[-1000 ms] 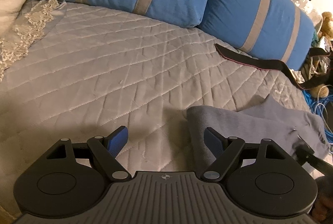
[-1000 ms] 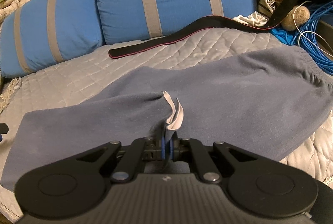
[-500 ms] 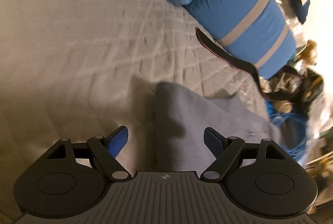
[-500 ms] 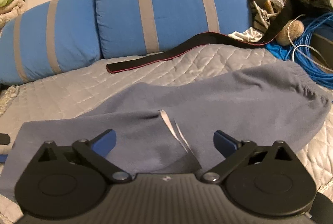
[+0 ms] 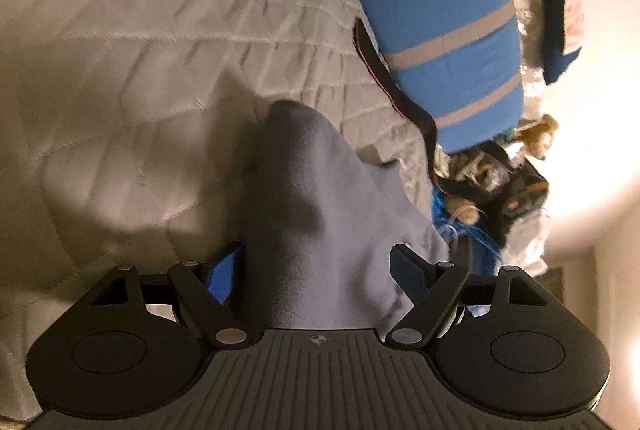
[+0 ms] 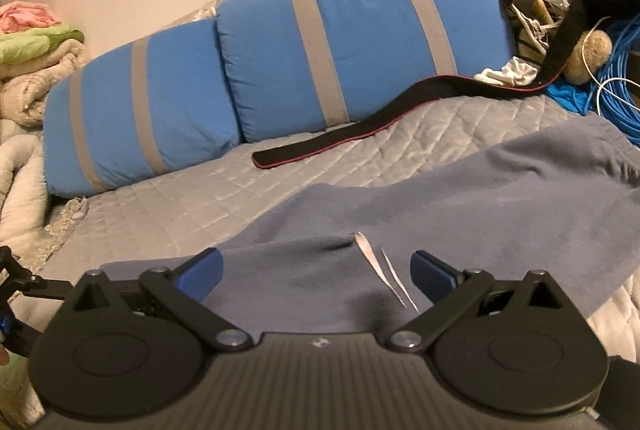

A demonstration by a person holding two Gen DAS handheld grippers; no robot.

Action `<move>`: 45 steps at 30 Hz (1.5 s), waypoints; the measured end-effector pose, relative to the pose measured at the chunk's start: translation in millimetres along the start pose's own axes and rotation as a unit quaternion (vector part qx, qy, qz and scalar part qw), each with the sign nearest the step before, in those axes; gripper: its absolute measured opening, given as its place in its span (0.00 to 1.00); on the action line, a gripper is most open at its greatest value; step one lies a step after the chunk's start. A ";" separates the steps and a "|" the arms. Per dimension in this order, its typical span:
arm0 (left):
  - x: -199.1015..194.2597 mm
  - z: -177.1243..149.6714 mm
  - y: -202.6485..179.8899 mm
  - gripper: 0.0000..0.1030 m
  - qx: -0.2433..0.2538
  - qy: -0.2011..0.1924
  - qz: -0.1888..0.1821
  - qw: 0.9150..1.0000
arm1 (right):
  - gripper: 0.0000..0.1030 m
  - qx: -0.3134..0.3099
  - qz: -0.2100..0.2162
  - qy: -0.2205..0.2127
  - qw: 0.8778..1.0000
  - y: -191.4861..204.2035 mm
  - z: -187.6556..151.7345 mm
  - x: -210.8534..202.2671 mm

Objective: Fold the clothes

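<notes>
Soft grey-blue fleece trousers (image 6: 460,198) lie on the quilted grey bed (image 6: 168,214), long axis running left cuff to right waistband. Left gripper (image 5: 320,270): jaws closing round the cuff end w/o pinching yet; take both layers. Right gripper (image 6: 316,270): jaws wide, holding nothing.

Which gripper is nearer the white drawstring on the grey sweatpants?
Right. The right gripper hangs open directly over the white drawstring. The left gripper, jaws closing, straddles the leg end of the grey sweatpants.
</notes>
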State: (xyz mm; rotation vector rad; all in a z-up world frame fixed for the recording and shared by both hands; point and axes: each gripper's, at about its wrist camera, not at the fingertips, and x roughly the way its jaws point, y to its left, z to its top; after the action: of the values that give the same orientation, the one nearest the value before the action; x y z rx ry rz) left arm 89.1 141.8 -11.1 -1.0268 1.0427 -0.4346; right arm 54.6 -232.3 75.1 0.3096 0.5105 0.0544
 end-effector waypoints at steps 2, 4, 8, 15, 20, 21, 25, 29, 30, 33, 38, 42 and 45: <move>3.6 1.9 5.4 0.65 -0.013 0.010 -0.012 1.000 | 1.00 -0.001 0.002 0.000 1.000 0.3 0.1 0.4; 7.8 3.8 12.7 0.52 -0.029 0.015 -0.018 0.999 | 1.00 -0.003 0.006 -0.001 1.000 0.9 -0.1 1.1; 14.8 5.1 25.1 0.15 -0.049 0.020 -0.001 0.999 | 1.00 -0.012 0.006 0.000 1.000 1.8 -0.6 4.1; 6.4 5.1 6.2 0.10 0.009 0.010 0.054 0.998 | 1.00 -0.007 0.003 0.004 1.000 -1.2 -1.5 6.8; 0.2 11.3 9.3 0.10 -0.005 0.014 0.061 0.998 | 1.00 -0.018 0.007 0.008 1.000 1.2 -3.3 7.5; -2.0 12.8 10.8 0.10 -0.010 0.015 0.061 0.998 | 1.00 -0.021 0.008 0.009 1.000 2.2 -3.8 7.4; -20.6 24.7 18.2 0.09 -0.028 -0.002 0.042 0.999 | 1.00 -0.030 0.009 0.010 0.999 4.8 -5.1 7.0; -35.5 32.4 29.9 0.08 -0.041 -0.024 0.059 0.997 | 1.00 -0.023 0.013 0.015 1.000 2.7 -4.6 8.0; -35.2 32.3 30.7 0.08 -0.042 -0.026 0.064 0.997 | 1.00 -0.023 0.014 0.017 0.999 2.6 -4.5 8.2; -32.7 29.7 29.3 0.09 -0.037 -0.031 0.064 0.997 | 1.00 -0.019 0.015 0.020 1.000 0.7 -4.3 8.4; -30.8 27.9 24.4 0.26 -0.020 -0.025 0.070 0.997 | 1.00 -0.001 0.018 0.025 1.000 -4.3 -3.7 8.3; -30.0 27.4 26.2 0.50 -0.026 -0.023 0.033 0.999 | 1.00 0.016 0.029 0.041 0.999 -8.9 -3.2 11.6; -26.3 25.5 21.6 0.56 -0.017 -0.025 0.034 0.999 | 1.00 0.053 0.045 0.064 0.995 -17.8 -3.1 19.5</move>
State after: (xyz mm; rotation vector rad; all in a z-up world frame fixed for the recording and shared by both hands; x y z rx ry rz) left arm 95.3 183.8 -13.4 -1.0242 1.0400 -0.3349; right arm 69.7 -245.9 57.9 0.4354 0.6276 0.1363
